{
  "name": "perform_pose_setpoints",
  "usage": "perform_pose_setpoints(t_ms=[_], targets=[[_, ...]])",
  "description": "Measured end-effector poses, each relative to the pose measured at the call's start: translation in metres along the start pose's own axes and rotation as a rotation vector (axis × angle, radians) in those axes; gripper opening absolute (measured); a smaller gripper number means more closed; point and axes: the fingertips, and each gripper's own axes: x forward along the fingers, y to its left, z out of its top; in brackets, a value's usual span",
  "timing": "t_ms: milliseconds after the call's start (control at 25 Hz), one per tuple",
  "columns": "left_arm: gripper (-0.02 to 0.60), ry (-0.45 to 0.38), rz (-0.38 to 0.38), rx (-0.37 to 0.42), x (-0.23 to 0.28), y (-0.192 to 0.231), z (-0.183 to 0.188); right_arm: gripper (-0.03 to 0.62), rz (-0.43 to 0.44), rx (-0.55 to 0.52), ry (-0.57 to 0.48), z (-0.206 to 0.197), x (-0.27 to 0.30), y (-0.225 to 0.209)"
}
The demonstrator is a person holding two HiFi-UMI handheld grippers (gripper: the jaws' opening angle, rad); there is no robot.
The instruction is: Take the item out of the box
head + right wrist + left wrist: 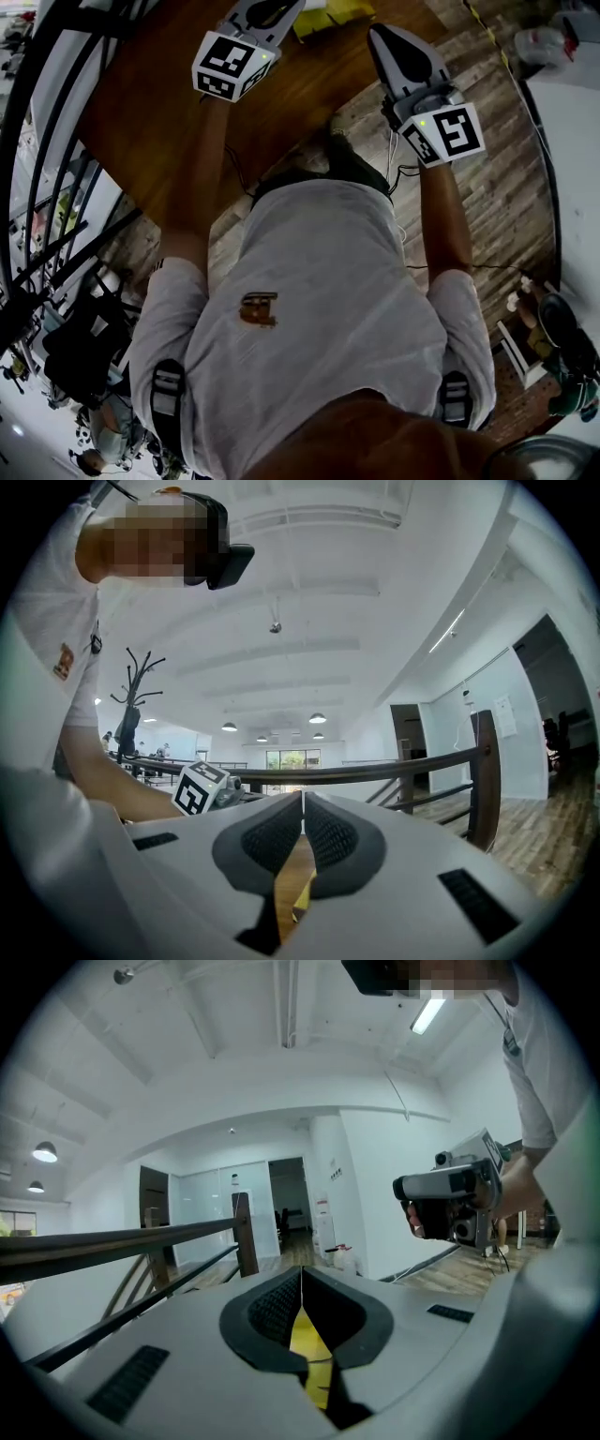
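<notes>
Yellow box (330, 17), seemingly cardboard, sits at the far edge of the round brown wooden table (169, 122), half cut off at the top of the head view, so its contents cannot be made out. Both tools are held up level in front of the person, well short of it and aimed out at the room, which reads as a ready pose with the reach not yet begun. The left gripper (301, 1277) and the right gripper (302, 801) each have their jaws pressed fully together with nothing caught between them
</notes>
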Motion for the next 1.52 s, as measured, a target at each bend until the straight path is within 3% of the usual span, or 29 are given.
perform_pose_setpoints(t_ms=[280,480,760,1040,1280,1520], targets=[[0.021,0.167,-0.015,0.048,0.065,0.025,-0.038,0.032,0.083,-0.002,0.050,-0.024,0.034,-0.064],[0.025,0.283,-0.048,0.125,0.105,0.033,-0.062,0.032,0.139,0.017,0.076,-0.039,0.048,-0.103],[0.153,0.521,-0.164,0.256,0.142,0.030,-0.108,0.032,0.203,0.051,0.098,-0.053,0.055,-0.142],[0.211,0.767,-0.286,0.345,0.160,0.032,-0.165,0.032,0.221,0.075,0.116,-0.070,0.057,-0.170],[0.245,0.909,-0.375,0.358,0.170,0.036,-0.196,0.032,0.207,0.100,0.138,-0.080,0.058,-0.179],[0.253,0.973,-0.443,0.337,0.165,0.040,-0.215,0.032,0.175,0.110,0.151,-0.082,0.066,-0.180]])
